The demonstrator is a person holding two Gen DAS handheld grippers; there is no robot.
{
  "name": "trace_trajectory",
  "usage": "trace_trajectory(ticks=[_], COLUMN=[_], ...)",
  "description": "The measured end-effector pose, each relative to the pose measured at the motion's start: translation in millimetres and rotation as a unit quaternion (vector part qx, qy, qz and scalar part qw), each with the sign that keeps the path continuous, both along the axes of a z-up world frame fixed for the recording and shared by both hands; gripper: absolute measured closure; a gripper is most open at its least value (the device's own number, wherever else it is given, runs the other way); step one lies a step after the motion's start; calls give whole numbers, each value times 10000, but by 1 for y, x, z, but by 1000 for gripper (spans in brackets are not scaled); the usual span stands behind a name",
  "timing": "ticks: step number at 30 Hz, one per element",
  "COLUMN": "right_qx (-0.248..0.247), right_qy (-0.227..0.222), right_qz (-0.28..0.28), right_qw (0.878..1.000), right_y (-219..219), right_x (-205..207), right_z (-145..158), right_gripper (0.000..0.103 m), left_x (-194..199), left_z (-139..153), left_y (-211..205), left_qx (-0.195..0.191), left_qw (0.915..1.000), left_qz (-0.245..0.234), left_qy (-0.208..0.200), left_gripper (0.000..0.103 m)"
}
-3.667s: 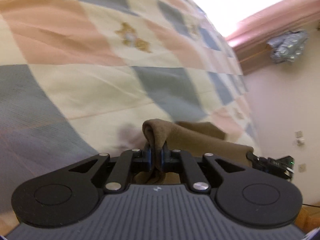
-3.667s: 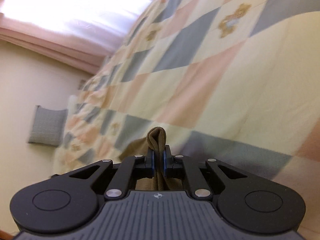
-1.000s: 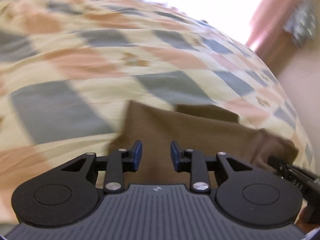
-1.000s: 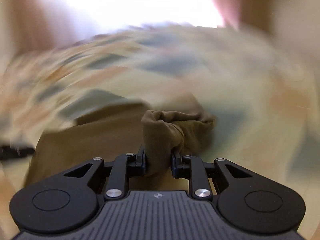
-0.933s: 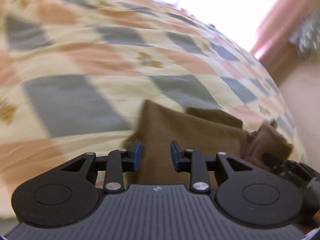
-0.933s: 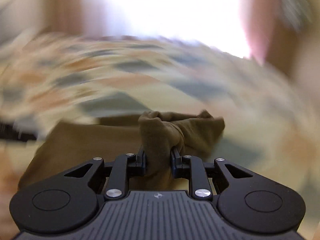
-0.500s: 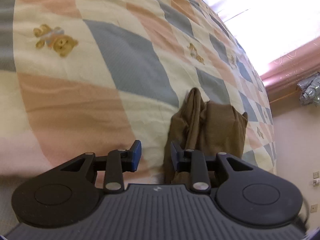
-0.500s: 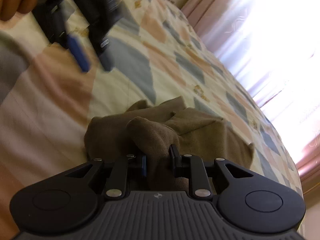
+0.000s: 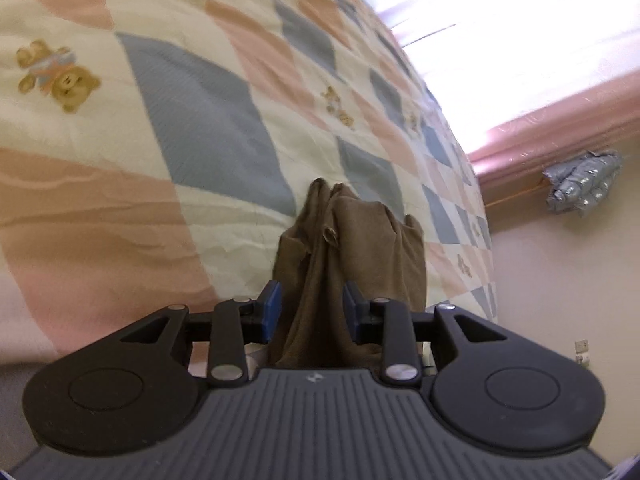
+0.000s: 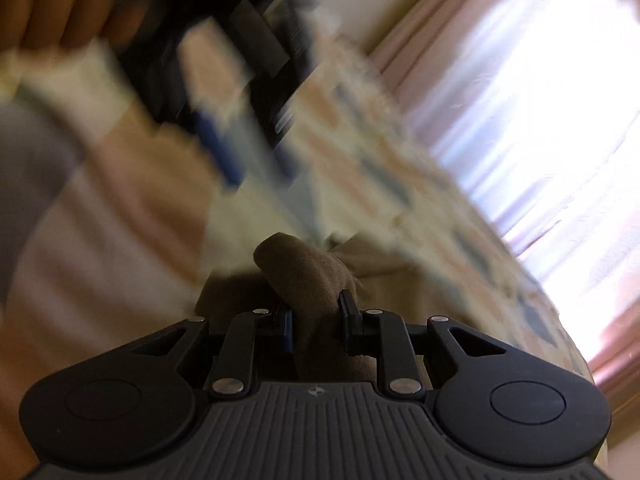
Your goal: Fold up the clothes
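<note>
A patchwork quilt (image 9: pixel 168 208) of cream, peach and blue-grey squares, some stitched with small teddy bears (image 9: pixel 56 76), covers the bed and fills most of both views. A bright window with pink curtains (image 9: pixel 560 120) stands past its far end, and a pale wall runs along one side with a crumpled silvery bundle (image 9: pixel 582 188) hanging on it.

The brown garment (image 9: pixel 352 248) lies bunched on the quilt as a narrow, rumpled strip. In the left wrist view its long axis runs straight away from the camera, from between the fingers to a pinched peak that points toward the window end of the bed. Its near end drops out of sight under the gripper body.

Bare quilt spreads wide on the teddy-bear side of the cloth. On the other side only a narrower band of quilt shows before the bed's edge and the wall.

The left gripper (image 9: pixel 311 312) straddles the near end of the strip, its jaws spread — the cloth passes between the blue pads (image 9: pixel 273 304) with a gap showing beside it, so nothing is pinched. The right gripper (image 10: pixel 316 320) is pressed on a thick fold of the same garment, which bulges up as a rounded hump just beyond its fingertips. That view is heavily blurred — the other gripper and a hand (image 10: pixel 60 4) show only as smears across the top.
</note>
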State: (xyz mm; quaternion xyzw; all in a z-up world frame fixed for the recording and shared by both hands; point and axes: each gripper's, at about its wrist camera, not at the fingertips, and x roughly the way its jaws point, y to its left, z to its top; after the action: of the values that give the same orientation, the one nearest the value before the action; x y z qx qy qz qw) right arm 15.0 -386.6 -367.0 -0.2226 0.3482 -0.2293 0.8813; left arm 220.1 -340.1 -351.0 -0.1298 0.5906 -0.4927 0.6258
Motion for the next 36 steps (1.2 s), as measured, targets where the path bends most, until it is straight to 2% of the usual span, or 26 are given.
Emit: trace_trajectory(ticks=[3,8,9,11,12,14,15,18,19,20,22,23,24,26,28,30,32,36], right_qx=[-27,44,25,-13,-7,71,170,658,880,1158,1793,2084,2319,2865,3033,3071,3139,2804], right_qy=[-267,462,464,484,505,381,185,-448,-666,-897,-1325,-1381,-1301,-1068,-995,-923,-912,-1306], right_qz=[165,476,543,597,601,558,462,33,-164,-445,-1044,-1249,-1383,-1449,-1393,-1215,-1062,-1023], right_qw=[9995,9978,9974,9970,9969,9977,9986,9968,9938,9882,9692,9602,9540,9410,9374,9394,9391,9454], right_y=[4,8,8,9,10,14,12,4,-1,-10,-37,-48,-55,-66,-73,-82,-87,-113], right_x=[-3,9,8,9,8,-2,-13,-49,-62,-74,-92,-95,-96,-95,-91,-89,-94,-103], right_z=[6,-34,-36,-33,-28,-12,1,34,44,51,55,51,41,12,0,9,26,51], right_gripper=[81,80,71,67,61,45,37,39,48,52,62,64,66,66,65,65,66,66], left_x=[-2,-9,-11,-15,-18,-25,-29,-43,-48,-55,-68,-76,-80,-82,-81,-81,-83,-97], left_z=[5,21,24,27,29,34,35,37,35,33,22,12,2,-17,-17,-7,7,35], left_y=[-6,-39,-48,-70,-81,-102,-109,-127,-132,-135,-135,-133,-131,-118,-105,-94,-85,-69], left_qx=[-14,114,107,54,45,-63,-90,-83,-55,3,263,511,740,967,956,939,934,531], left_qw=[9999,9962,9945,9910,9889,9839,9814,9712,9664,9610,9476,9356,9272,9291,9312,9318,9313,9414], left_qz=[-14,-502,-615,-876,-1009,-1266,-1369,-1692,-1807,-1904,-1983,-2023,-2033,-1915,-1724,-1475,-1228,-1156], left_qy=[-125,-702,-843,-1010,-1090,-1262,-1341,-1676,-1827,-2004,-2491,-2847,-3058,-3014,-3065,-3181,-3298,-3123], left_gripper=[76,76,76,77,77,77,77,77,77,77,82,83,85,85,84,81,85,85])
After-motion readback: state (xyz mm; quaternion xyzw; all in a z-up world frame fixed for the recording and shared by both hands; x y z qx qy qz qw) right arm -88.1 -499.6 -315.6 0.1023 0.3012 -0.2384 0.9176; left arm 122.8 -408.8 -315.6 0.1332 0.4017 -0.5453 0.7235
